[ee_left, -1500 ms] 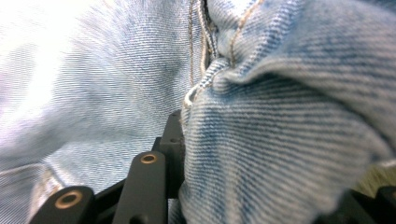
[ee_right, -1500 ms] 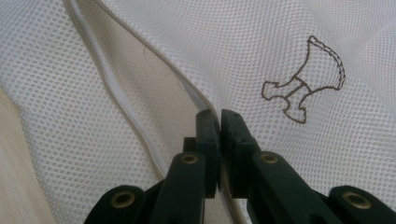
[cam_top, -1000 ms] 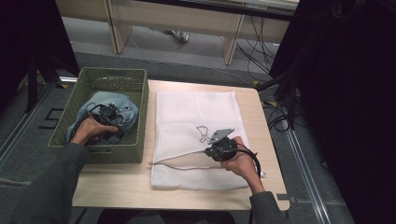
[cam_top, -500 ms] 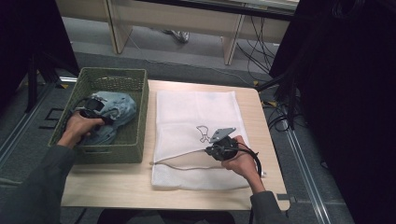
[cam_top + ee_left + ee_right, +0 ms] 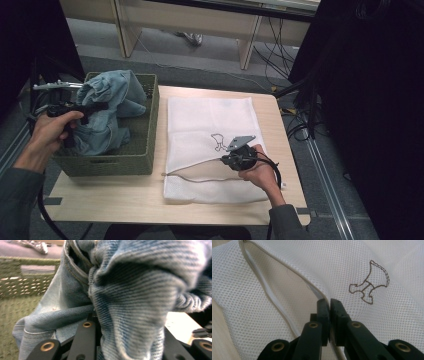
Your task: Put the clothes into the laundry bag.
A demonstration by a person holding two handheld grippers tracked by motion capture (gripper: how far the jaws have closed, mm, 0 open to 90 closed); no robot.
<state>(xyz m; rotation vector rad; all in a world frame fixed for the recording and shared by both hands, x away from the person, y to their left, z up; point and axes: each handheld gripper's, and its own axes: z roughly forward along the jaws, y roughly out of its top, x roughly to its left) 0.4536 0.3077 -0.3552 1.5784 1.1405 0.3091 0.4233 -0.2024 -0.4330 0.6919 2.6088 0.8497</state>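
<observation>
Gripping denim jeans [image 5: 107,107] above the basket [image 5: 145,150], left gripper [image 5: 92,106] jaws just closed; right gripper [image 5: 329,305] jaws pinch mesh bag [image 5: 210,117] edge.

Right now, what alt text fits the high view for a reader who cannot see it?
The left gripper lifts blue jeans out of a green woven basket while the right gripper pinches the opening of a white mesh laundry bag on a wooden table.

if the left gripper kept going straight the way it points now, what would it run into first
The left gripper is already clamped on the denim jeans lifted over the green basket, so it would only press further into them. Beyond lies the white mesh bag, though depth is unclear.
</observation>
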